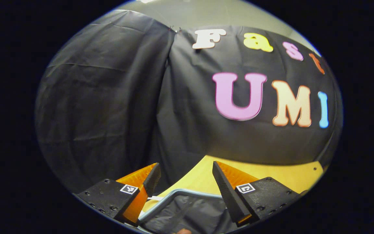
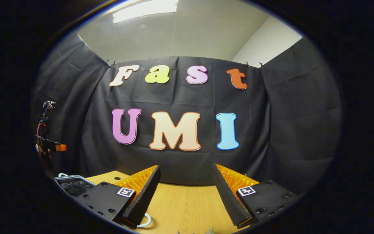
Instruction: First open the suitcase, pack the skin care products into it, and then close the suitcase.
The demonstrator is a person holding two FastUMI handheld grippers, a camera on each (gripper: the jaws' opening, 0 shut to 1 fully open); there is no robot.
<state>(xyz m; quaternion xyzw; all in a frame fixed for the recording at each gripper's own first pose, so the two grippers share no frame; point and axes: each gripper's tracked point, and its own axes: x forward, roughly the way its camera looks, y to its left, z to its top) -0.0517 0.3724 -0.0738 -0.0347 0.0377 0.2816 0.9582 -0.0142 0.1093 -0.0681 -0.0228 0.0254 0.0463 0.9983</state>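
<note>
Low in the left gripper view, the suitcase (image 1: 187,211) shows a silvery rim and dark, shiny lining. My left gripper (image 1: 185,165) is open just above that rim, with nothing between its fingers. In the right gripper view a corner of the suitcase (image 2: 73,183), dark inside a pale rim, lies at the far left on the wooden table (image 2: 187,201). My right gripper (image 2: 186,167) stands open over the bare tabletop, holding nothing. The left gripper (image 2: 52,147) also appears small at the far left edge, raised above the suitcase. No skin care product can be made out clearly.
The black cloth wall closes the back of the table (image 1: 271,175) in both views. A small white ring (image 2: 146,222) lies on the wood by my right gripper's left finger. A pale greenish object (image 2: 208,230) peeks in at the bottom edge.
</note>
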